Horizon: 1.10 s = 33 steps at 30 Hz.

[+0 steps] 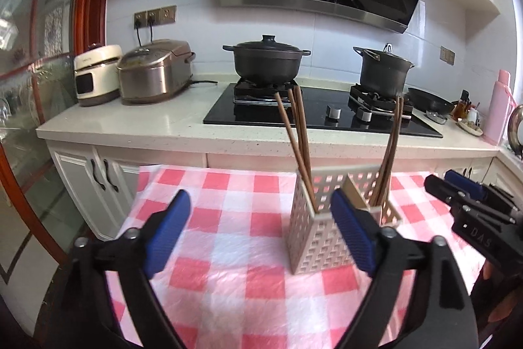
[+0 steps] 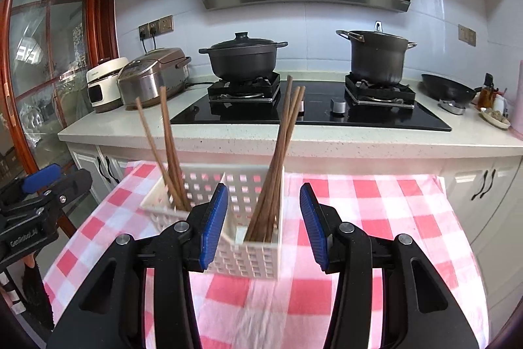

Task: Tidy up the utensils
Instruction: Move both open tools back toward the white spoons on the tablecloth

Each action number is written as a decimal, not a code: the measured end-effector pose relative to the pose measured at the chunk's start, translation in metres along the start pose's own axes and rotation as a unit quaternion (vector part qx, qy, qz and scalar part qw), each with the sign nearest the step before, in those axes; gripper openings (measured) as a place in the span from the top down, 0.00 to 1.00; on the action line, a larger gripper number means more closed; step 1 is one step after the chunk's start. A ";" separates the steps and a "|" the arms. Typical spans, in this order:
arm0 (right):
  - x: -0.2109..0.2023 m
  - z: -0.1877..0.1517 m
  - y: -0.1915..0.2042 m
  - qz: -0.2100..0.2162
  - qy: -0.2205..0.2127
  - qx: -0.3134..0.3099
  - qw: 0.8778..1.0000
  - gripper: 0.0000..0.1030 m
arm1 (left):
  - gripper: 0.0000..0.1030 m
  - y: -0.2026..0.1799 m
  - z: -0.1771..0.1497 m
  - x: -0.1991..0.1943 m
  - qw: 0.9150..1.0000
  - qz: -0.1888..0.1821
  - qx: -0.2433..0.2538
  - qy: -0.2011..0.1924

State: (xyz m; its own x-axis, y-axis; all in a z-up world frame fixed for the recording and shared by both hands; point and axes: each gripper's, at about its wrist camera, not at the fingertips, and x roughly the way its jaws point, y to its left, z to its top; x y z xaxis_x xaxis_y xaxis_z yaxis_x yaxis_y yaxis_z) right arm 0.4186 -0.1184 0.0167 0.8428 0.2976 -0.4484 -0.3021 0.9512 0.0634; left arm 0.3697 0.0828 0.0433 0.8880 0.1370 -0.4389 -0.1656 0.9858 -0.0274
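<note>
Chopsticks stand in a white holder [image 2: 243, 251] w/ lots of little square holes. It sits on the pink & white check cloth [image 1: 228, 283] right in front of me. I see 2 bunches: left bunch [image 2: 166, 149] leans left in the left part of the holder, right bunch [image 2: 281, 149] leans right in the right part. A thin wall splits the 2 parts.

My left gripper [image 1: 261, 228] has its jaws wide apart w/ nothing between them. Its right pad sits in front of the holder's near corner; I can't tell if it touches. My right gripper [image 2: 264, 224] has its jaws about half apart, also holding nothing. The holder's right part is just ahead, between the blue pads.

Behind the table is a kitchen counter [image 1: 130, 123] w/ a black stove [image 2: 313, 116], 2 dark pots & 2 rice cookers.
</note>
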 end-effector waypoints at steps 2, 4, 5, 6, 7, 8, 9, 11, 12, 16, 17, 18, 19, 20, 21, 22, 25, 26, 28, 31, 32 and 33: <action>-0.010 -0.013 -0.002 -0.004 -0.002 0.009 1.000 0.56 | 0.09 0.001 -0.013 -0.010 1.000 0.004 0.002 -0.006; -0.017 -0.023 -0.003 -0.015 -0.003 0.012 1.000 0.55 | 0.08 0.001 -0.027 -0.019 1.000 0.007 0.005 -0.007; -0.022 -0.031 -0.003 -0.023 -0.004 0.011 1.000 0.55 | 0.08 0.002 -0.034 -0.022 1.000 0.008 0.006 -0.005; -0.025 -0.037 -0.004 -0.024 -0.003 0.012 1.000 0.55 | 0.08 0.003 -0.040 -0.026 1.000 0.009 0.006 -0.004; -0.029 -0.044 -0.004 -0.024 -0.002 0.015 1.000 0.55 | 0.08 0.005 -0.047 -0.029 1.000 0.009 0.004 -0.002; -0.033 -0.051 -0.005 -0.027 -0.001 0.018 0.999 0.55 | 0.08 0.006 -0.052 -0.031 1.000 0.009 0.000 0.000; -0.036 -0.056 -0.005 -0.030 0.000 0.020 0.999 0.55 | 0.08 0.008 -0.058 -0.034 1.000 0.008 -0.004 0.003; -0.043 -0.069 -0.004 -0.032 0.003 0.022 0.999 0.54 | 0.08 0.010 -0.069 -0.041 1.000 0.001 -0.011 0.008; -0.045 -0.075 -0.004 -0.035 0.005 0.023 0.999 0.54 | 0.08 0.010 -0.073 -0.044 1.000 -0.001 -0.012 0.010; -0.054 -0.099 -0.002 -0.042 0.019 0.029 0.999 0.53 | 0.07 0.008 -0.093 -0.058 1.000 0.000 -0.003 0.013; -0.056 -0.105 0.000 -0.047 0.023 0.027 0.998 0.53 | 0.07 0.007 -0.097 -0.060 1.000 -0.001 0.000 0.014; -0.058 -0.109 0.001 -0.050 0.025 0.026 0.998 0.53 | 0.07 0.006 -0.103 -0.063 1.000 -0.002 0.005 0.016; -0.060 -0.114 0.002 -0.052 0.028 0.025 0.998 0.53 | 0.06 0.004 -0.106 -0.065 1.000 -0.002 0.009 0.018; -0.062 -0.119 0.004 -0.052 0.031 0.024 0.998 0.53 | 0.06 0.003 -0.110 -0.067 1.000 -0.003 0.013 0.020; -0.063 -0.123 0.004 -0.053 0.034 0.025 0.998 0.53 | 0.06 0.001 -0.116 -0.068 1.000 -0.005 0.018 0.025; -0.064 -0.127 0.005 -0.052 0.037 0.027 0.998 0.53 | 0.06 0.000 -0.120 -0.069 0.999 -0.006 0.021 0.027; -0.067 -0.139 0.008 -0.055 0.047 0.028 0.997 0.53 | 0.06 -0.003 -0.133 -0.070 0.999 -0.008 0.032 0.038; -0.068 -0.144 0.009 -0.058 0.051 0.025 0.997 0.53 | 0.05 -0.004 -0.137 -0.070 0.998 -0.008 0.036 0.041; -0.068 -0.150 0.011 -0.060 0.060 0.021 0.996 0.53 | 0.05 -0.005 -0.145 -0.069 0.998 -0.008 0.041 0.049; -0.069 -0.159 0.013 -0.062 0.068 0.019 0.996 0.53 | 0.05 -0.006 -0.154 -0.069 0.997 -0.009 0.048 0.056; -0.070 -0.161 0.013 -0.062 0.070 0.018 0.995 0.53 | 0.05 -0.006 -0.156 -0.069 0.997 -0.009 0.049 0.057; -0.069 -0.163 0.014 -0.061 0.074 0.017 0.995 0.53 | 0.05 -0.005 -0.158 -0.070 0.997 -0.010 0.050 0.058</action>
State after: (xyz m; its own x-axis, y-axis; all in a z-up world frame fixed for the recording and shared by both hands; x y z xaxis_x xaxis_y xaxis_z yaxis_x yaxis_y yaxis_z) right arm 0.2834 -0.1390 -0.0965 0.7970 0.1664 -0.5806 -0.1842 0.9825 0.0287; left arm 0.2410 0.0528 -0.0677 0.8343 0.1110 -0.5400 -0.0993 0.9938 0.0508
